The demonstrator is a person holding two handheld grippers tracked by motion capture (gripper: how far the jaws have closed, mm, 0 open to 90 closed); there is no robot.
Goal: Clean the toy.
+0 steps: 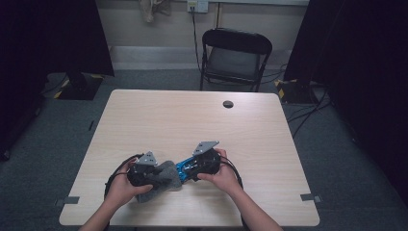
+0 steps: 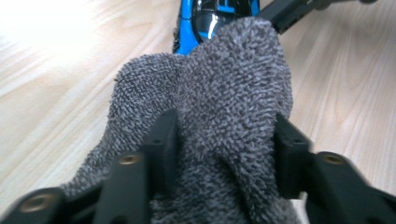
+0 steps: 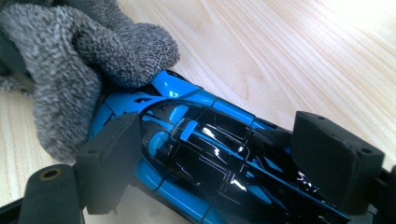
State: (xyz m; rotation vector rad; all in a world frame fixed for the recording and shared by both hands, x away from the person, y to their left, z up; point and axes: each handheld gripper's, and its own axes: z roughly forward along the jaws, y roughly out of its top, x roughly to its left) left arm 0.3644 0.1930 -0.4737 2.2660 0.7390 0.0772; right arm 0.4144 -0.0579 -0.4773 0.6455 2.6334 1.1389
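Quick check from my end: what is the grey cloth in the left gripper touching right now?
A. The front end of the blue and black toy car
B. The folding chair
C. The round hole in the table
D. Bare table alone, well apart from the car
A: in the right gripper view the grey cloth presses on the nose of the toy car, which sits between the right gripper jaws.

Worktop [image 1: 192, 115]: cloth [image 1: 161, 177] and toy car [image 1: 186, 168] at near edge, centre | cloth left of car, draped on its end, touching | chair [image 1: 235, 57] behind worktop | 1 grommet [image 1: 228, 104] far side, right of centre
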